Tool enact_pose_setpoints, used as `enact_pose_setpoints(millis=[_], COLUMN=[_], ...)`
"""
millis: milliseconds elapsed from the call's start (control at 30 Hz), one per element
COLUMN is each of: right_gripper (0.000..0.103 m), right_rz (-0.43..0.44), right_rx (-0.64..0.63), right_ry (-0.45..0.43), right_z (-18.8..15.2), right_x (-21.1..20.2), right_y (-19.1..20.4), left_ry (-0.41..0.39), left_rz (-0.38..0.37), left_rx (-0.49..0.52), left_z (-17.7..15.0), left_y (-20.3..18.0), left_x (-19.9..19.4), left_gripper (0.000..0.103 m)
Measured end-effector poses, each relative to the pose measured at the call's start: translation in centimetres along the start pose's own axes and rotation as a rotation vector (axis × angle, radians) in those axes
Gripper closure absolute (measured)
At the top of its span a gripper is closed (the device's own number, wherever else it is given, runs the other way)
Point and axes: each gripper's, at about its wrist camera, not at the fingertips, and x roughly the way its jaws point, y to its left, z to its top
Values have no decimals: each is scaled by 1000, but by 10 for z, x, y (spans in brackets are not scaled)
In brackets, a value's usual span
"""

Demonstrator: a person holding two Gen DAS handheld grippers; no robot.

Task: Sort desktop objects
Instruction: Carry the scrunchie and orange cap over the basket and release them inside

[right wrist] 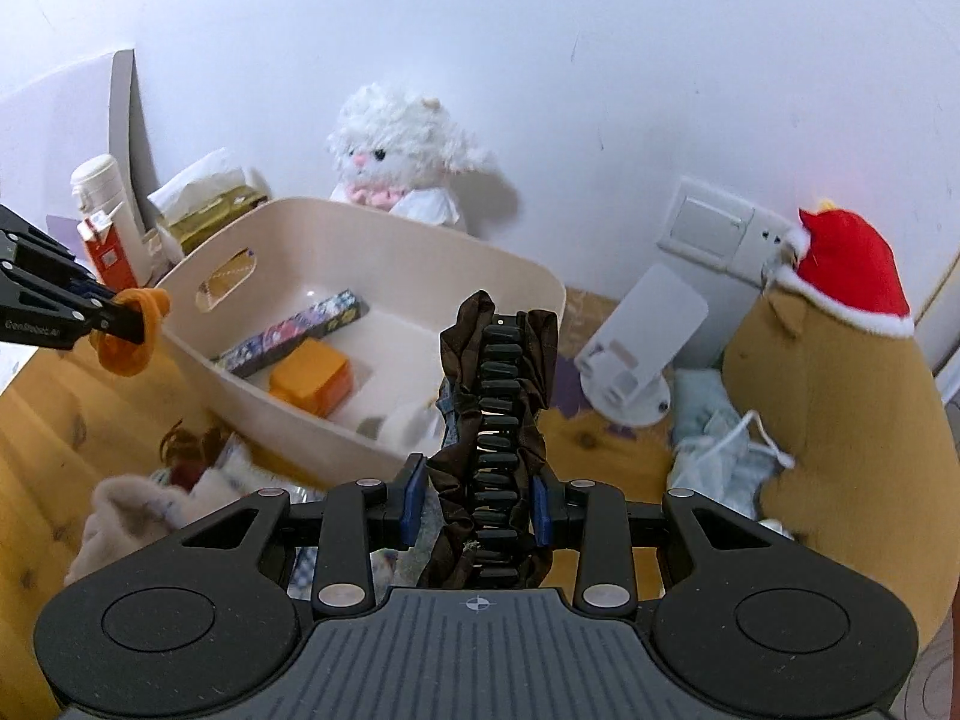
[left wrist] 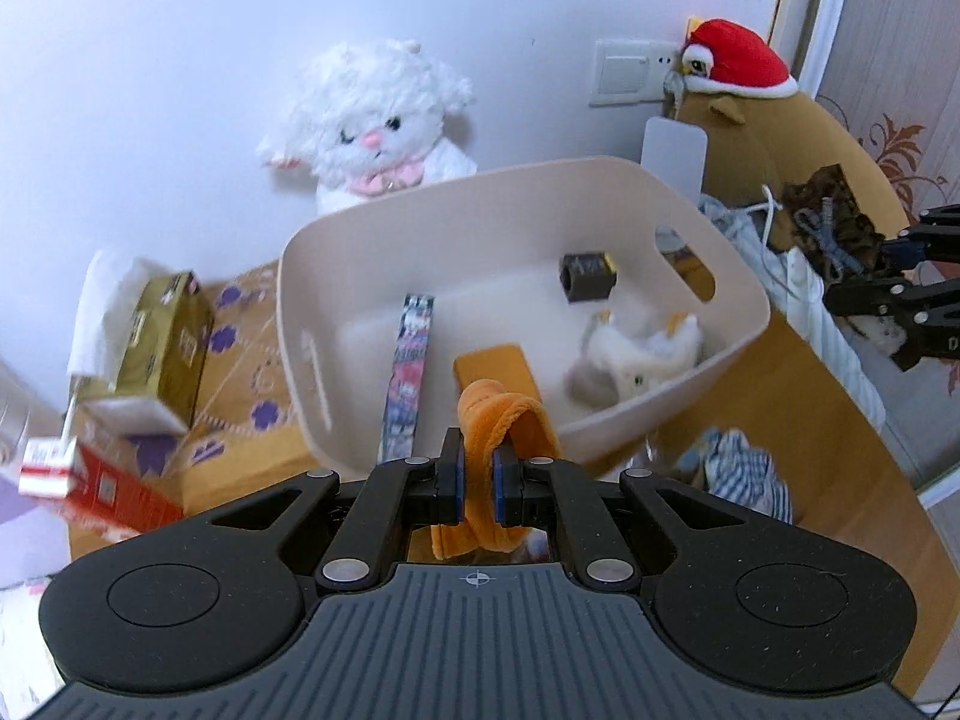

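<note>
Beside the bin (left wrist: 744,306), the left gripper (left wrist: 478,483) pinched an orange scrunchie (left wrist: 504,420). The right gripper (right wrist: 477,501) clamped a hair clip (right wrist: 495,420). Both likely needed releasing over the bin.

Likely a home bedroom: plush toys (left wrist: 372,120), tissue box (left wrist: 162,342), wooden desk (right wrist: 48,438), wall switch (right wrist: 708,228).

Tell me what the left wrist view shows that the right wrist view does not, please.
Only the left wrist view shows a small dark box inside the beige bin. Only the right wrist view shows a white bottle and the black hair clip filling the right tongs. Both show the bin, the white plush lamb, and the left tongs pinching an orange scrunchie.
</note>
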Motion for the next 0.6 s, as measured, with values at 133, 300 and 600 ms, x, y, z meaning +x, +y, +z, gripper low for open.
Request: enact_pose_setpoints(millis=[133,300,600], right_gripper=[71,71,71], right_rz=[6,25,40], right_rx=[-14,-42,-88], right_ry=[-17,-38,-44], right_z=[12,28,42], right_x=[13,30,63], right_y=[-2,4,11], left_ry=[-13,-21,-4], left_rz=[1,2,39], left_rx=[7,-12,-22], left_z=[15,29,42], left_y=[-8,-12,-14], left_x=[10,22,49], left_gripper=[95,95,95])
